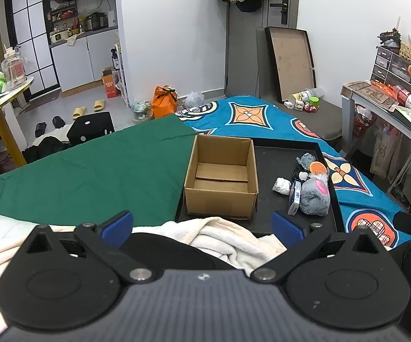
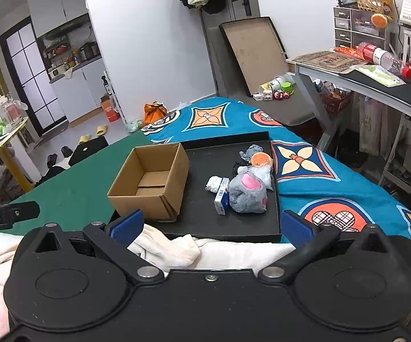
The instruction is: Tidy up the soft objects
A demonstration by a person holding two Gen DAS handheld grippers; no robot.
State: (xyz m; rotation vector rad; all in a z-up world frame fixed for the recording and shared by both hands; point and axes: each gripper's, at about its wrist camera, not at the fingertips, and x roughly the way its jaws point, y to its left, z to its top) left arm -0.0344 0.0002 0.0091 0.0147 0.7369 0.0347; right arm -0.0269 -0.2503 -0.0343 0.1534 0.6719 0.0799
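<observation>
- The left gripper (image 1: 202, 228) hangs low over a cream fleece blanket (image 1: 222, 236), its blue fingers (image 1: 118, 226) spread wide and empty.
- The right gripper (image 2: 211, 229) sits the same way, fingers (image 2: 296, 229) wide apart with nothing between them.
- A black tray (image 2: 205, 216) lies on the bed, over a green cloth (image 1: 91, 171) and a blue patterned cover (image 2: 333, 193).
- An open cardboard box (image 1: 221, 196) stands empty on the tray's left side.
- At the tray's right side lie a grey plush toy (image 2: 246, 193), a small blue-and-white box (image 2: 222, 199) touching it, a white wad (image 2: 213, 183) and an orange round piece (image 2: 260, 159).
</observation>
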